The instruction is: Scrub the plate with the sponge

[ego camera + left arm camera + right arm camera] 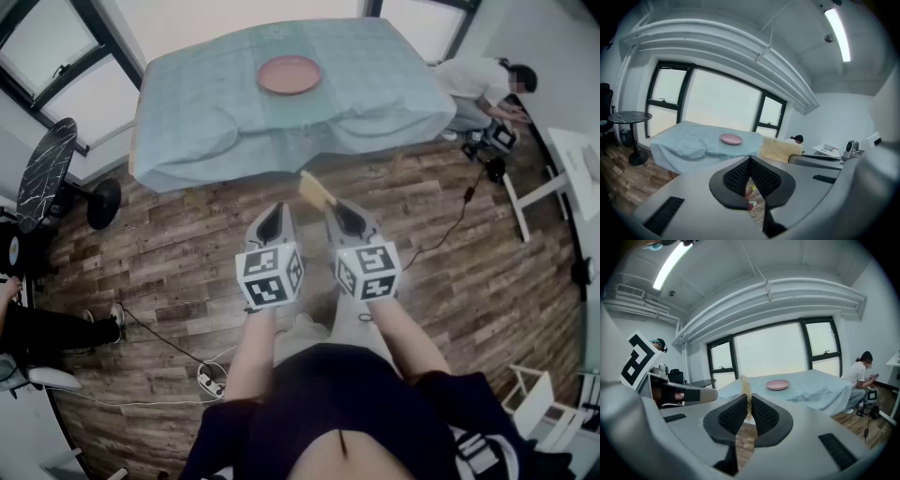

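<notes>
Head view has you standing on the wooden floor, well apart from the desk at the far side. So nothing is scrubbed yet?

Nothing, as far as I can judge. You have the sponge in hand and that's all. Your right gripper is clamped on the yellow sponge. The right gripper view shows it pinched edge-on between the jaws, sticking out past them.

And your left gripper?

Its jaws are together with nothing between them. It sits just left of your right gripper.

Where is the plate for you?

The pink plate lies flat on the desk's light cloth, toward the far edge, well apart from the sponge. It's too small to tell whether it's dirty.

So what's left?

Nearly all of it, I'd say. You have to step up to the desk, bring the sponge down onto the plate and do the scrubbing. Your left gripper could steady the rim.
</notes>
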`<action>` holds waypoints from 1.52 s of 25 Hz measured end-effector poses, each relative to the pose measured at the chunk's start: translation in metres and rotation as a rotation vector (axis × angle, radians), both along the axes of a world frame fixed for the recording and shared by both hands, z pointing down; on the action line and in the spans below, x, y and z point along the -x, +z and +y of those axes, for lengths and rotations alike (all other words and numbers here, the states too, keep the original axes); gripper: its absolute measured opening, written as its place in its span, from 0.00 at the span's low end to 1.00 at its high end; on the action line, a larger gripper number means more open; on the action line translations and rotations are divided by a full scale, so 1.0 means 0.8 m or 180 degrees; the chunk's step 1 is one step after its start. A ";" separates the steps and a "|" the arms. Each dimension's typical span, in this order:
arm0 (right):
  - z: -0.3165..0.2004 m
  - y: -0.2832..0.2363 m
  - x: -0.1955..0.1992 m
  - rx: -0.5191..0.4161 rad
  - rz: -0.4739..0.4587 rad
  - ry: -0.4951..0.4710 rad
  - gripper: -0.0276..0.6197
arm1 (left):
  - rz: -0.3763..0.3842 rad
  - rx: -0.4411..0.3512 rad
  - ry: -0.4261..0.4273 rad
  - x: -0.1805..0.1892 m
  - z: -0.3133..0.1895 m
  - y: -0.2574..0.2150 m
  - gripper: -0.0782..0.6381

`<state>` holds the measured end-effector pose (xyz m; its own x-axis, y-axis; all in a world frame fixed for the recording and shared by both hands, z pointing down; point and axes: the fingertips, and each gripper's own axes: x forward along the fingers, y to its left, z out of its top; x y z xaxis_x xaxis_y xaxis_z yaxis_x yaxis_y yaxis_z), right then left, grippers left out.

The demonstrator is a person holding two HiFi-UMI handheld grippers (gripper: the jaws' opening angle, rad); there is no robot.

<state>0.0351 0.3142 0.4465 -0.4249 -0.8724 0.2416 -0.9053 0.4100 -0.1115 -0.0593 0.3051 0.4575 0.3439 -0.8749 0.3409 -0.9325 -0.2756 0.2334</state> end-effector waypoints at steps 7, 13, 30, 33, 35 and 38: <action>0.045 -0.001 0.026 0.0065 0.0020 -0.0140 0.10 | 0.0045 -0.0016 0.0053 0.013 0.036 -0.010 0.12; 0.052 -0.011 0.032 0.0019 -0.0018 -0.0080 0.10 | 0.0056 -0.0018 0.0100 0.019 0.043 -0.012 0.12; 0.074 -0.019 0.066 0.0029 -0.0216 -0.0008 0.10 | 0.0226 0.0065 0.0202 0.050 0.061 -0.009 0.12; 0.072 -0.019 0.070 0.0023 -0.0158 -0.0029 0.10 | 0.0191 0.0061 0.0228 0.054 0.058 -0.008 0.12; 0.071 -0.019 0.070 0.0014 -0.0109 -0.0042 0.10 | 0.0189 0.0056 0.0236 0.055 0.056 -0.008 0.12; 0.067 -0.020 0.070 0.0008 -0.0067 -0.0063 0.10 | 0.0223 0.0068 0.0213 0.058 0.051 -0.007 0.12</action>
